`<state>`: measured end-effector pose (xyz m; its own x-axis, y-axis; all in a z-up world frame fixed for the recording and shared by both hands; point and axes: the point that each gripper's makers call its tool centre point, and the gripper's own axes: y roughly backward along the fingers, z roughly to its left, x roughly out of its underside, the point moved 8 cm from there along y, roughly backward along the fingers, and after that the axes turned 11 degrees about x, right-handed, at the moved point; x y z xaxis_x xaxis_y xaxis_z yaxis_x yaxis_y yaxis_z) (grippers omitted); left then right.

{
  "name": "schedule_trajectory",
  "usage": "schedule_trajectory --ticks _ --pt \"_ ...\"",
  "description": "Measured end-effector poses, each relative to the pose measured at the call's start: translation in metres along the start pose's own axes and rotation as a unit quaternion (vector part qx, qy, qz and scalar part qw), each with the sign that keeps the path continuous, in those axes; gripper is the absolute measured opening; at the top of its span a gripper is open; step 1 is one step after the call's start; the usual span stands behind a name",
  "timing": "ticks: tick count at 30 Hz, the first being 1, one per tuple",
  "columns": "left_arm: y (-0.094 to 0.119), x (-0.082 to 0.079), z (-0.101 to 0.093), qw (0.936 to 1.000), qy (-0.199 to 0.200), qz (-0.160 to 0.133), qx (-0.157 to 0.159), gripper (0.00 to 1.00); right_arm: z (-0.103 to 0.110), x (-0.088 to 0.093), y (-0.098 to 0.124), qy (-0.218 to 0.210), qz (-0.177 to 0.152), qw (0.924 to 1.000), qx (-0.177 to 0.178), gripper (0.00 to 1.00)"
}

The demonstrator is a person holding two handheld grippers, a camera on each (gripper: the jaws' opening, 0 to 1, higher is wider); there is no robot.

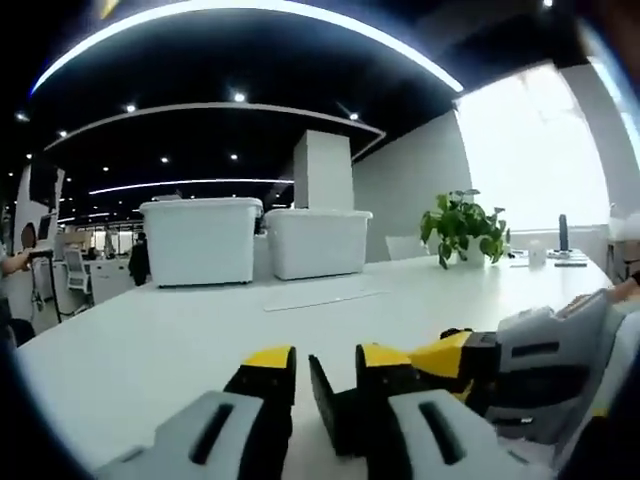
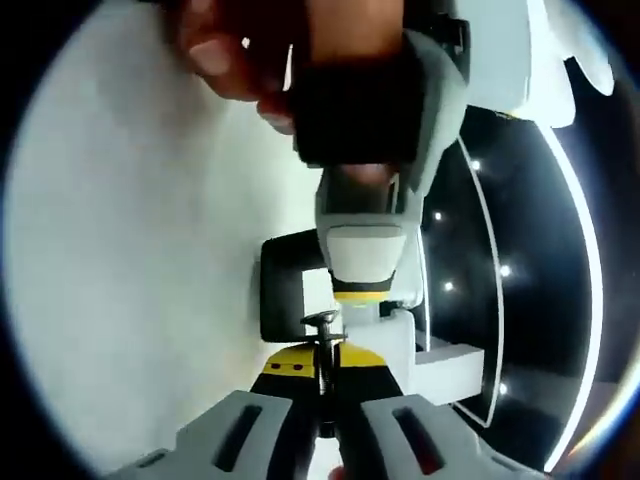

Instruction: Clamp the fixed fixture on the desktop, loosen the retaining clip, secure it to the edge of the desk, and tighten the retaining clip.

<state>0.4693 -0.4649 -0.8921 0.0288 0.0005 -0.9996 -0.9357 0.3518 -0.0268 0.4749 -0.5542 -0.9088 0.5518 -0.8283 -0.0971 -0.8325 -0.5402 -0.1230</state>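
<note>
Two storage bins stand side by side on the far part of the white bench [image 1: 180, 340] in the left gripper view: the larger bin [image 1: 201, 241] to the left, the smaller bin [image 1: 318, 242] just beside it on the right. A flat pale sheet [image 1: 322, 297] lies on the bench in front of them. Further right, a potted plant [image 1: 462, 226] sits near the bright window [image 1: 535, 150].

Left gripper [image 1: 325, 375]: its yellow-tipped jaws rise from the bottom of its own view, clenched on a black clamp fixture [image 1: 335, 415], one black edge of which stands in the gap between the tips. The right gripper [image 1: 520, 370] enters from the right of this view, its yellow-and-black tip touching the left gripper's right jaw.

In the right gripper view the scene is rolled, with the bench surface to the left and the dark ceiling with its lights to the right. The fixture shows as a black C-shaped frame, held at the edge of the bench by the left gripper coming down from above under a person's hand [image 2: 225, 50]. A thin retaining screw [image 2: 322, 375] with a small round head runs down between the right gripper's jaws, which appear closed on it, though the contact is partly hidden.
</note>
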Motion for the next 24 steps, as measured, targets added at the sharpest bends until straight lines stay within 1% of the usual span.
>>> schedule_trajectory --ticks 1,4,6,8,9,10,11,12,13,14,15,17,18,20,21,22,23,24 --pt "0.001 -0.001 0.0 1.0 0.003 -0.003 -0.001 0.3 -0.003 0.0 0.001 -0.007 0.0 1.0 0.003 0.0" --pt "0.004 -0.007 0.002 0.9994 0.016 -0.031 0.0 0.33 -0.012 0.001 0.002 -0.021 0.0 0.9995 0.022 0.0" --pt "0.006 -0.011 0.002 0.9986 0.022 -0.048 0.003 0.37 -0.016 0.002 0.004 -0.043 -0.004 0.9986 0.031 0.0" --pt "0.011 -0.016 0.0 0.9982 0.016 -0.058 0.001 0.4 -0.021 0.003 0.007 -0.049 -0.006 0.998 0.04 0.0" --pt "0.016 -0.02 0.0 0.9978 0.013 -0.064 0.0 0.41 -0.022 0.004 0.007 -0.055 -0.005 0.9976 0.042 0.0" --pt "0.02 -0.025 0.001 0.9965 0.016 -0.082 -0.007 0.41 -0.022 0.005 0.007 -0.059 -0.007 0.9973 0.044 0.0" --pt "0.026 -0.028 0.002 0.9964 0.014 -0.083 -0.009 0.41 -0.022 0.005 0.007 -0.059 -0.008 0.9972 0.044 0.0" --pt "0.033 -0.034 0.004 0.9958 0.014 -0.089 -0.014 0.44 -0.022 0.005 0.007 -0.064 -0.011 0.9969 0.045 0.0" --pt "0.042 -0.041 0.004 0.9945 0.017 -0.102 -0.021 0.47 -0.023 0.004 0.006 -0.066 -0.012 0.9967 0.046 0.0" --pt "0.053 -0.048 0.004 0.993 0.016 -0.114 -0.026 0.47 -0.023 0.004 0.006 -0.07 -0.014 0.9963 0.048 0.0" --pt "0.065 -0.054 0.004 0.9924 0.015 -0.119 -0.03 0.47 -0.024 0.003 0.006 -0.075 -0.016 0.9958 0.049 0.0" --pt "0.098 -0.068 0.004 0.9897 0.01 -0.138 -0.038 0.48 -0.025 0.002 0.006 -0.08 -0.018 0.9952 0.053 0.0" --pt "0.109 -0.073 0.004 0.9884 0.004 -0.146 -0.041 0.48 -0.027 0.002 0.006 -0.087 -0.02 0.9945 0.055 0.0" --pt "0.143 -0.082 0.0 0.9859 0.001 -0.16 -0.046 0.48 -0.034 0.002 0.009 -0.107 -0.023 0.9918 0.065 0.0" --pt "0.159 -0.085 -0.002 0.9854 0.002 -0.163 -0.05 0.46 -0.037 0.002 0.011 -0.118 -0.025 0.9903 0.069 0.0" --pt "0.175 -0.085 -0.003 0.9854 0.0 -0.16 -0.058 0.42 -0.038 0.002 0.012 -0.129 -0.028 0.9885 0.073 0.0" --pt "0.189 -0.083 -0.005 0.9863 -0.004 -0.151 -0.065 0.37 -0.045 0.001 0.021 -0.136 -0.031 0.9871 0.078 0.0" --pt "0.201 -0.079 -0.007 0.9875 -0.008 -0.142 -0.068 0.32 -0.048 0.0 0.024 -0.137 -0.036 0.9866 0.081 0.0"
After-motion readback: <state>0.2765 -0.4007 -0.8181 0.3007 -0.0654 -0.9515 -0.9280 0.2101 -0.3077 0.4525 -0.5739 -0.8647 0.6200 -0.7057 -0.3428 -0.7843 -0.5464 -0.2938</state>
